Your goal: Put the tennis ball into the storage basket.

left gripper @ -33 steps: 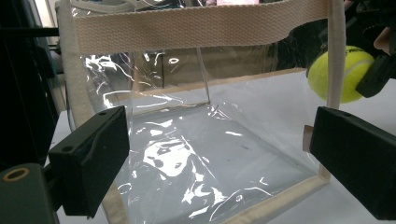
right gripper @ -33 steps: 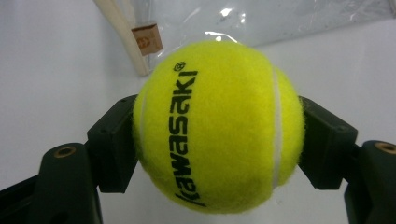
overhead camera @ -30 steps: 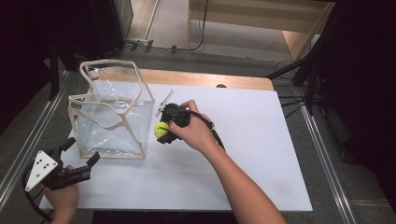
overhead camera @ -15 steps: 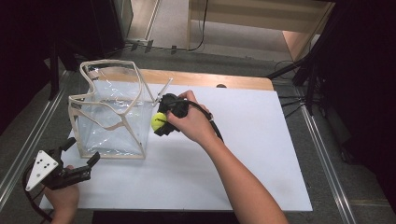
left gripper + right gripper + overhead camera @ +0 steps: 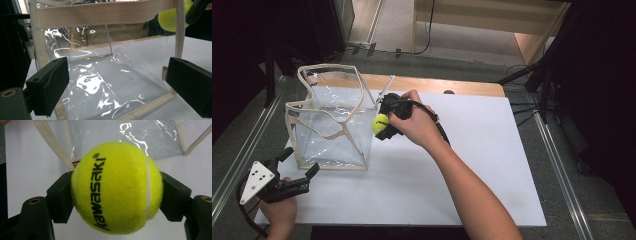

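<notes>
— Yellow felt is showing between the jaws of the right gripper (image 5: 384, 127). Is that a firm grip?

— Yes. The ball (image 5: 116, 187) is sitting clamped between both jaws, one pressing on each side, with black "Kawasaki" lettering facing the camera in the right gripper view. In the high view the ball (image 5: 380, 123) is hanging above the table (image 5: 492, 165), just beside the right wall of the bag (image 5: 329, 132), near its upper rim.

— How is the bag standing?

— It is standing upright at the left of the white table, clear plastic with beige webbing along every edge, mouth open upward. Its straps are drooping over the rim.

— And the left gripper (image 5: 299, 175)?

— It is resting at the near left corner, held by the left hand (image 5: 279, 212), jaws spread wide apart and gripping nothing. In the left gripper view its jaws are pointing at the bag's near wall (image 5: 105, 75), and the ball (image 5: 172, 18) is showing past the bag's webbing at the upper right.
</notes>
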Demonstrator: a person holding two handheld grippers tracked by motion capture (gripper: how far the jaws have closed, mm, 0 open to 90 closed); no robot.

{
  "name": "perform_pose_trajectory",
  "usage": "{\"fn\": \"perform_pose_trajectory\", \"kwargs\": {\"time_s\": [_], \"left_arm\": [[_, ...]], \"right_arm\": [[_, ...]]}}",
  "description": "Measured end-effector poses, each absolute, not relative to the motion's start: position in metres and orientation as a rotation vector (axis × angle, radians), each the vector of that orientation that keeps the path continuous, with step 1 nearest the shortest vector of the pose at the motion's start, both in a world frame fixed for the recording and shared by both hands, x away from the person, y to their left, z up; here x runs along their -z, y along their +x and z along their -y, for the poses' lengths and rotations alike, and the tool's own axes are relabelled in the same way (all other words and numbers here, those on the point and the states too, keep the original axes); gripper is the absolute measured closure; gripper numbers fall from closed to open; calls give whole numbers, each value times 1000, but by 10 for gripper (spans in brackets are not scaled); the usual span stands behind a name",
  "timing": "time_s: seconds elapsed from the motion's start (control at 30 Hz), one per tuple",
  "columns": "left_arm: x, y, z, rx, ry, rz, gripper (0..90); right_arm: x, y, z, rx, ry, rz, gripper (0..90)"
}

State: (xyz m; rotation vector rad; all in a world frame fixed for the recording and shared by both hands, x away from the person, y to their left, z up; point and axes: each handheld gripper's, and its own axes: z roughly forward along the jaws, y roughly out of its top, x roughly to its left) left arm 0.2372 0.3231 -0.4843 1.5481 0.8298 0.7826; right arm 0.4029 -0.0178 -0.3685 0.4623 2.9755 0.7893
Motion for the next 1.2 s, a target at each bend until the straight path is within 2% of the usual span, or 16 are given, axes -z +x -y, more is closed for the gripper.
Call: {"fn": "perform_pose_trajectory", "kwargs": {"time_s": [0.5, 1.2], "left_arm": [[484, 237, -323, -783, 1549, -831, 54], [484, 238, -323, -780, 1554, -836, 54]], "right_arm": [[350, 408, 16, -817, 453, -2977, 238], [341, 414, 14, -844, 446, -2987, 238]]}}
